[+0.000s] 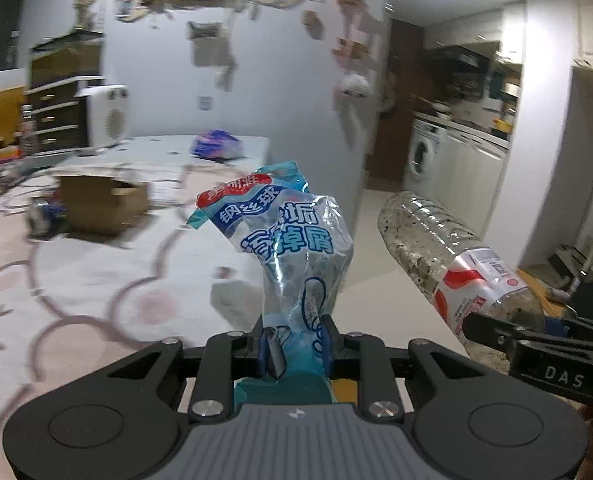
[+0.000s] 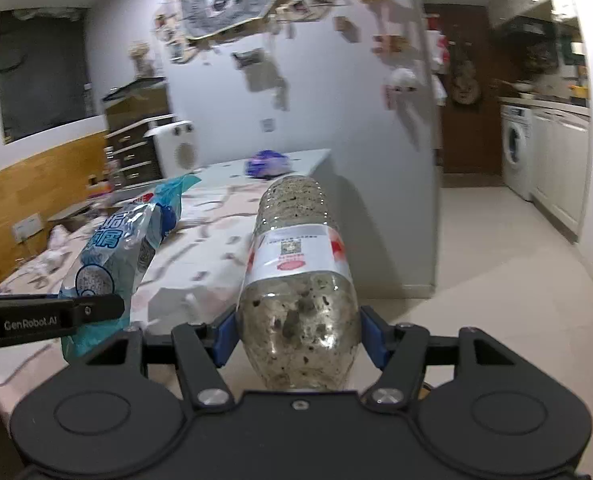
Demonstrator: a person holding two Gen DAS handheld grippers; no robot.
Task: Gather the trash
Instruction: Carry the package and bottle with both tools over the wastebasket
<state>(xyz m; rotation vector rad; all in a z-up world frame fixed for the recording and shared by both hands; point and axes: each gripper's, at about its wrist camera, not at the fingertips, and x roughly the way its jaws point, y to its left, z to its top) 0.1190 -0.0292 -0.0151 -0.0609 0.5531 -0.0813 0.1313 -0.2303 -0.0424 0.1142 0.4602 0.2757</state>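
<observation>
Left gripper [image 1: 294,346] pinches blue wrapper [image 1: 292,240] w/ jaws nearly closed; right gripper [image 2: 298,340], approx. half open, clamps dirty plastic bottle [image 2: 296,280]. Both carried above bed [image 1: 96,280]. Risk: thin film may slip out mid-swing.

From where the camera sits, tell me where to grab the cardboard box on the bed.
Grip the cardboard box by its raised flap or top rim, coming from above: its top stands open, and its body looks too wide for the fingers. Blur hides finer detail.
</observation>
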